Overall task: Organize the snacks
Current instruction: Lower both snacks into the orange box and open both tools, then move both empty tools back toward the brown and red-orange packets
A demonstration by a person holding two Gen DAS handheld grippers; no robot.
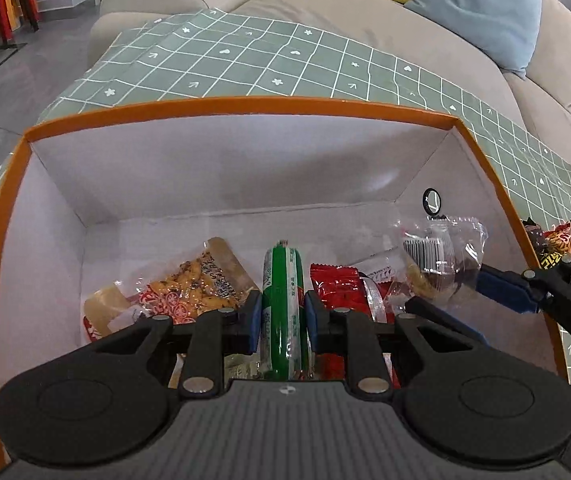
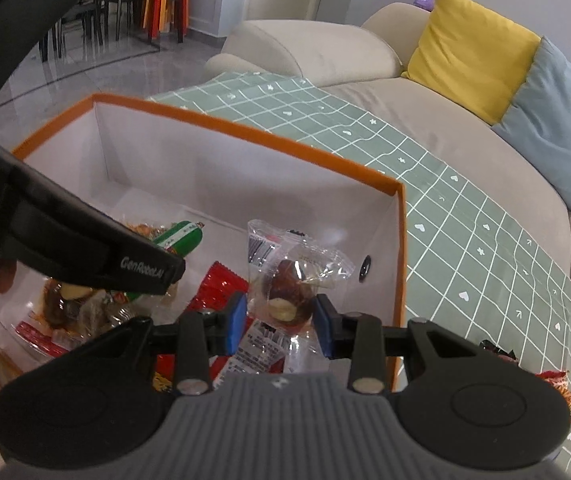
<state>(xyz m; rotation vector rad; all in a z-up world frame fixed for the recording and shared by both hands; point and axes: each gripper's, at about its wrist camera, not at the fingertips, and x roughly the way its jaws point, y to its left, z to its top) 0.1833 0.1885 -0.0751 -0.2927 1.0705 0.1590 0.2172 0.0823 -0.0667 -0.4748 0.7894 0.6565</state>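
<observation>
An orange-rimmed white box [image 1: 221, 103] [image 2: 245, 126] stands on the green checked cloth and holds several snack packets. My left gripper [image 1: 283, 318] is inside the box, shut on a green sausage stick [image 1: 283, 300], which also shows in the right wrist view [image 2: 179, 236]. My right gripper [image 2: 279, 322] is over the box's right end with a clear packet holding a brown snack [image 2: 289, 280] between its blue pads [image 2: 237, 320]; the jaws stand wide beside it. That packet appears in the left wrist view [image 1: 437, 256]. A red packet [image 1: 333, 288] and an orange cracker packet [image 1: 189, 288] lie on the box floor.
The green checked cloth [image 2: 465, 220] covers the table beside a beige sofa [image 2: 405, 92] with yellow [image 2: 469, 48] and blue cushions [image 2: 557, 120]. More snack packets [image 1: 561, 244] lie on the cloth right of the box. Orange and red stools [image 2: 165, 4] stand far back.
</observation>
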